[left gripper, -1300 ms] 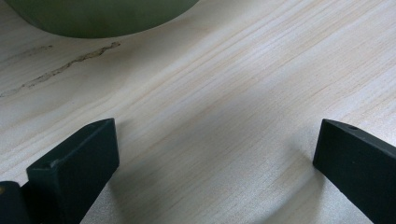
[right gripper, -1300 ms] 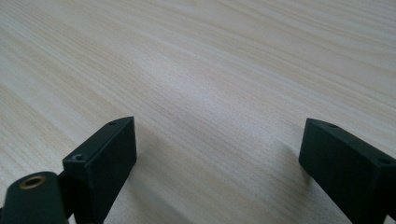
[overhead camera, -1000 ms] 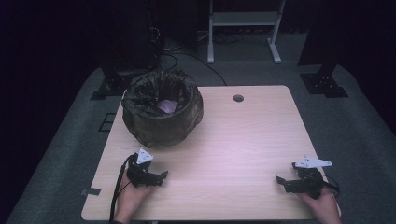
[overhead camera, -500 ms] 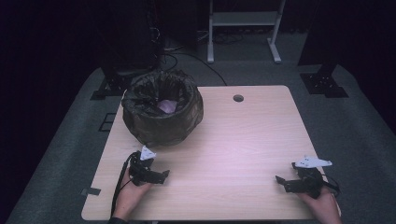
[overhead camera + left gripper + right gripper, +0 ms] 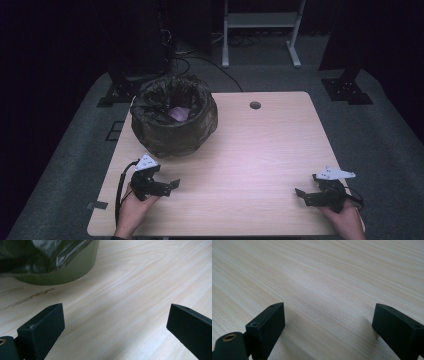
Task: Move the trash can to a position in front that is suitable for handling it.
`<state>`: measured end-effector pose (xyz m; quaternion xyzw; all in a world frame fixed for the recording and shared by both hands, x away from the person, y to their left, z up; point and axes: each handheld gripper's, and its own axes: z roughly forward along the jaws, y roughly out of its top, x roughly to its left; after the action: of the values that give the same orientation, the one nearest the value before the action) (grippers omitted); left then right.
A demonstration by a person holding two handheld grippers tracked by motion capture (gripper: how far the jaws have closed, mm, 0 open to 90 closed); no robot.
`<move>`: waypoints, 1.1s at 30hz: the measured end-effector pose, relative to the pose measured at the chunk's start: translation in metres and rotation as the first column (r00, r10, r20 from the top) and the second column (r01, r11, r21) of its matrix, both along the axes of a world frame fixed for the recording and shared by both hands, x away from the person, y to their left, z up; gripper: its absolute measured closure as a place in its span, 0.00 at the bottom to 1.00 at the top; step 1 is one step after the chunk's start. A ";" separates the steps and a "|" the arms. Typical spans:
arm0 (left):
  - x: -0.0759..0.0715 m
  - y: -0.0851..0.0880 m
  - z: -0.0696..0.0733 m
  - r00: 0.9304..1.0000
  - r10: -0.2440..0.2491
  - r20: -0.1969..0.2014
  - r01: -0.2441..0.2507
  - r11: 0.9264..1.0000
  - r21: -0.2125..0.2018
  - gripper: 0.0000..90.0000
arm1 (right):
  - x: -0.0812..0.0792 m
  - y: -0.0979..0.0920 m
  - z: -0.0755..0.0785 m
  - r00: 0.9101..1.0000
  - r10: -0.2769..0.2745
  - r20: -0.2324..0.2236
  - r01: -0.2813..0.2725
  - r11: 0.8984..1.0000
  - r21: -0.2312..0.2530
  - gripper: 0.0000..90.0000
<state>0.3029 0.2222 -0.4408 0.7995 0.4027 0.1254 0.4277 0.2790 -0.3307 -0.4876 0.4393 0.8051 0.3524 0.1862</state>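
Bin [image 5: 174, 122] with a dark liner stands at the far left of the wooden surface [image 5: 260, 150], both grippers empty.

The bin holds something pale pink [image 5: 179, 113] down inside it. The left gripper [image 5: 167, 185] sits near the front left edge, just in front of the bin and apart from it, its jaws spread wide with nothing between them; in the left gripper view the bin's green wall [image 5: 62, 272] and shiny liner [image 5: 45, 252] lie ahead at upper left. The right gripper [image 5: 303, 194] is low over the front right corner, well apart from the bin, jaws likewise wide apart over bare wood [image 5: 324, 290]. A small round hole [image 5: 255, 105] marks the surface's far edge.
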 end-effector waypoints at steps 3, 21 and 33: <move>-0.002 0.002 0.004 1.000 -0.028 0.009 0.028 0.999 -0.037 0.00 | 0.000 0.000 0.000 1.000 0.000 0.000 0.000 1.000 0.000 0.11; -0.005 0.012 0.038 0.997 -0.068 0.020 0.069 0.996 -0.050 0.00 | 0.000 0.000 0.000 1.000 -0.001 -0.001 0.001 1.000 0.000 0.11; 0.000 0.016 0.065 0.997 -0.060 0.040 0.062 0.997 -0.043 0.00 | 0.000 0.000 0.000 1.000 -0.001 -0.001 0.001 1.000 0.000 0.11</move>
<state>0.3030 0.2383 -0.3753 0.7992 0.3722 0.1189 0.4567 0.2789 -0.3307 -0.4875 0.4400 0.8049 0.3522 0.1857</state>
